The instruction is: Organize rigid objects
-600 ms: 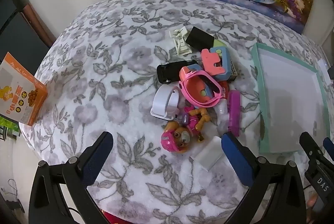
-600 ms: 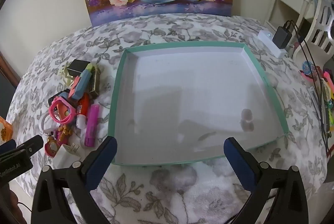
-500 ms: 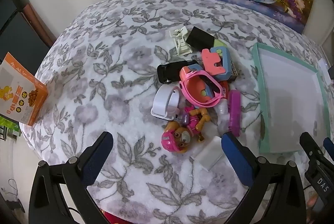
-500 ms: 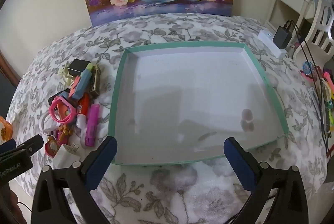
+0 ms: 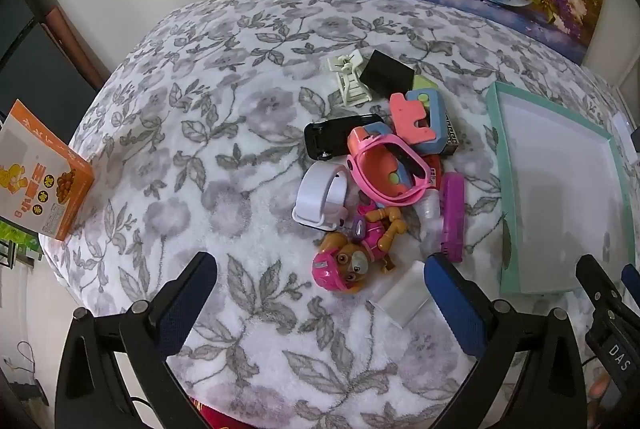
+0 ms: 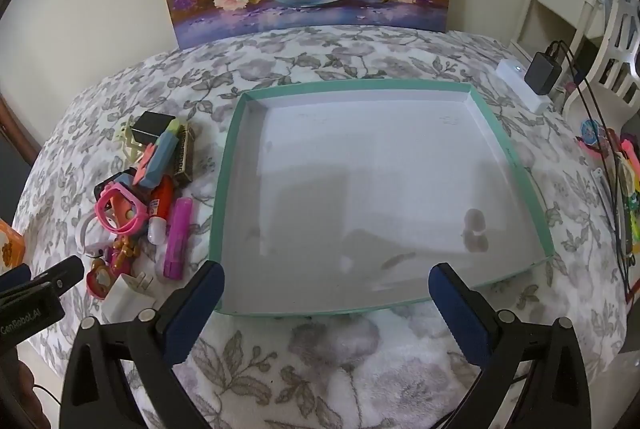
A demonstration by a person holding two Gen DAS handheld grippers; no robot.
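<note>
Toys were heaped w/ other small rigid bits in one pile on the floral blanket, just left of the tray, prob. so each could be lifted across in a short move. Tray was seen bare inside, so sorting was judged not yet begun. Left gripper was held above the near edge of the pile, fingers spread wide, nothing gripped; pup figure lay closest, likely first pick. Right gripper was held over the tray's near rim, fingers also wide, nothing held.
</note>
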